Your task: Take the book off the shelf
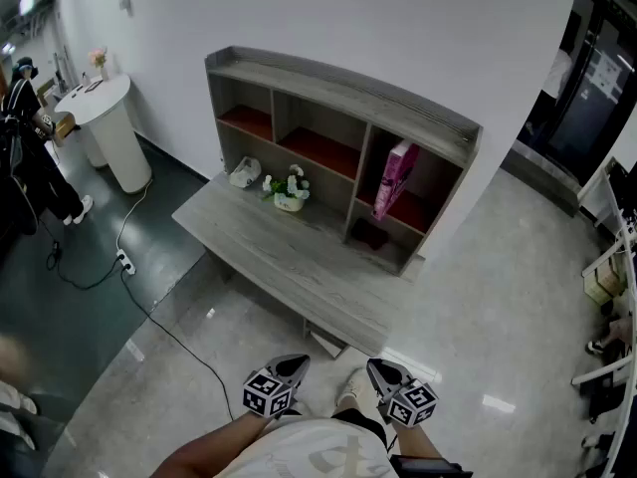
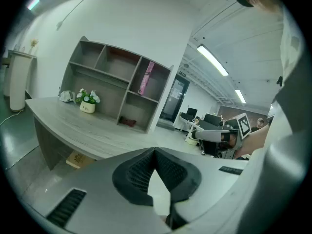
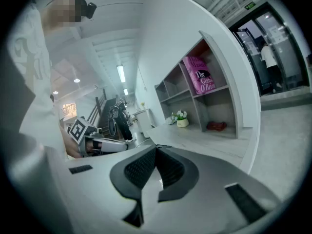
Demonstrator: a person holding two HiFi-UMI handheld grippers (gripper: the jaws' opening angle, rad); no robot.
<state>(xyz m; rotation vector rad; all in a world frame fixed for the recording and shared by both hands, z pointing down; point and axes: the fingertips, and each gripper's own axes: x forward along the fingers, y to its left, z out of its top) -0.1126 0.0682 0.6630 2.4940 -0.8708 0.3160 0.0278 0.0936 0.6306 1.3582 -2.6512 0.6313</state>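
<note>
Nearest to me, the left gripper (image 1: pixel 296 365) and the right gripper (image 1: pixel 382 368) hung low over the floor, close to my body. Both were shut tip to tip with nothing between the jaws. They were well apart from everything I needed to reach.

Past them stood the bench (image 1: pixel 299 267), its grey wood top mostly bare. Toward its back left sat a small potted plant (image 1: pixel 290 192) with white flowers, and just beside that a white object (image 1: pixel 244 174) too small for me to name.

At the rear of the bench rose the shelf (image 1: pixel 338 83), a grey unit of open compartments. The book (image 1: pixel 396 177) was in the upper right compartment. It was pink and stood tilted rather than upright, and I couldn't tell what it leaned on. In the compartment below it lay a dark red thing (image 1: pixel 370 235).

I judged the book to be stiff and fairly light, since it looked thin. Its cover looked glossy and might slip under smooth pads. Being free on both sides and already leaning, it would probably tip or slide if nudged. I'd have opened one gripper just wider than the book and taken it across the two covers at the front edge, about halfway up. Then I'd have drawn it straight out, clear of the dividers.
</note>
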